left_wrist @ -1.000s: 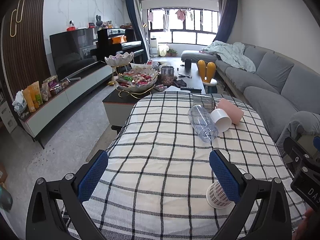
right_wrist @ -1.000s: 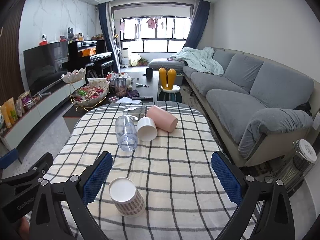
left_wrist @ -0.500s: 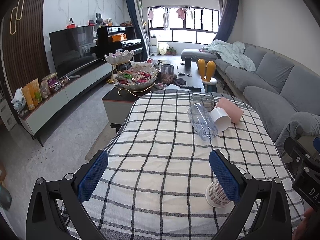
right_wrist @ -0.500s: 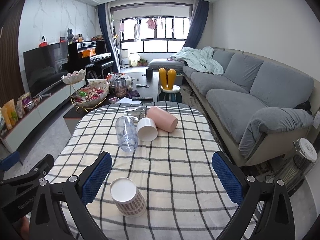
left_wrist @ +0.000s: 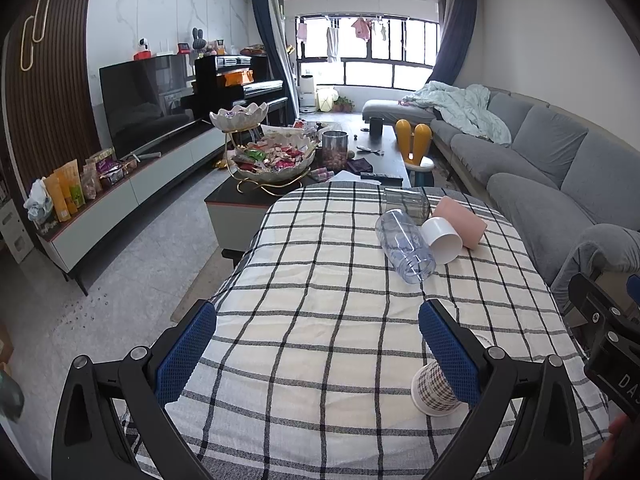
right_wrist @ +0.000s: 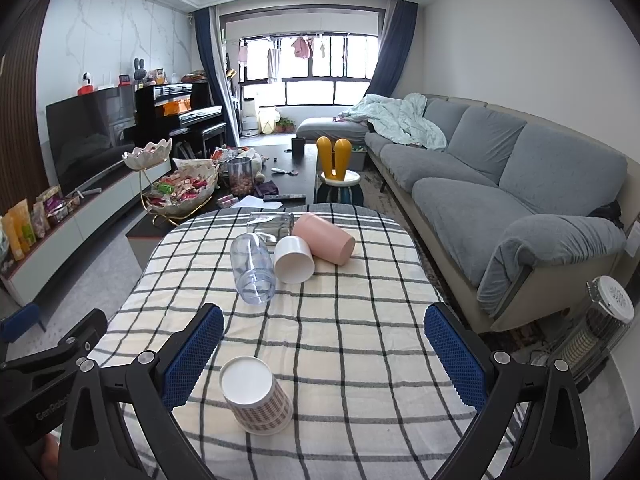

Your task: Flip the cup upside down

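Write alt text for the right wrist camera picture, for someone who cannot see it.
A checked-pattern paper cup stands upside down on a black-and-white checked tablecloth, near the left finger of the open, empty blue-padded right gripper. Farther back, a clear plastic cup, a white cup and a pink cup lie on their sides together.

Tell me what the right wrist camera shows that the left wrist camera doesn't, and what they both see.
Only the right wrist view shows the checked paper cup whole, standing upside down with its flat white base up, plus a space heater on the floor by the sofa. Only the left wrist view shows that cup half hidden behind a blue finger pad. Both share the checked tablecloth, the clear cup, white cup and pink cup lying on their sides, and open fingers on both grippers.
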Demonstrator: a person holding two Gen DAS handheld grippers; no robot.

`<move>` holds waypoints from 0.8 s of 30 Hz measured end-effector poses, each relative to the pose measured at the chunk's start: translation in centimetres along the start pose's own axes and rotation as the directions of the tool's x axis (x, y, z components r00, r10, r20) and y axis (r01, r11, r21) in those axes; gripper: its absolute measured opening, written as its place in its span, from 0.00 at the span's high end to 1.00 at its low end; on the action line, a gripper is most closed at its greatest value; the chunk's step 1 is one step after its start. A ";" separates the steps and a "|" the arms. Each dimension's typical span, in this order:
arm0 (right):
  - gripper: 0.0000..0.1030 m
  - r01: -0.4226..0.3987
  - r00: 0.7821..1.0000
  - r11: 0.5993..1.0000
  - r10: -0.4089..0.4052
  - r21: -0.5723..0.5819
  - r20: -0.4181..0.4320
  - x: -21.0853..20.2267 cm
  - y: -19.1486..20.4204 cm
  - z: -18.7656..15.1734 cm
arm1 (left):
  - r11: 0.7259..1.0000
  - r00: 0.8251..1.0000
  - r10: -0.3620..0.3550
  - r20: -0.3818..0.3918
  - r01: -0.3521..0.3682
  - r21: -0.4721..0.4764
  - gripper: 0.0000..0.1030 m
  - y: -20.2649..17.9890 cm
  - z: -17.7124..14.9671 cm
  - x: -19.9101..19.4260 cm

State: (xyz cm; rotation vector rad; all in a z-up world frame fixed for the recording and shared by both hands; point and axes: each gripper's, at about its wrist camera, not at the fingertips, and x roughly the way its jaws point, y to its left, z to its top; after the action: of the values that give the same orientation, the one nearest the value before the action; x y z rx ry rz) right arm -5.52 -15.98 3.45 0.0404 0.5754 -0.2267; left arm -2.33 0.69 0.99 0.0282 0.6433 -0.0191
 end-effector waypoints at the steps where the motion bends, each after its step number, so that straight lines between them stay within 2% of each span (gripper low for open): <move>1: 0.02 0.000 1.000 1.000 0.000 0.000 -0.001 0.0 0.0 0.0 | 1.000 1.000 -0.001 0.000 0.001 0.000 0.00 0.0 0.0 0.0; 9: 0.02 -0.001 1.000 1.000 0.001 0.002 -0.002 0.0 0.0 0.0 | 1.000 1.000 -0.004 0.018 0.004 -0.001 0.00 0.0 0.3 -0.5; 24: 0.02 0.002 1.000 1.000 -0.002 0.008 -0.011 0.2 -0.4 -0.1 | 1.000 1.000 -0.007 -0.016 0.007 -0.003 0.00 0.1 0.2 0.1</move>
State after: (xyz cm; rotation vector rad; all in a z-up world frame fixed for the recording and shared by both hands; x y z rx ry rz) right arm -5.56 -16.43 3.26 0.0485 0.5853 -0.2306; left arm -2.14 0.78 1.08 0.0230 0.6597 -0.0250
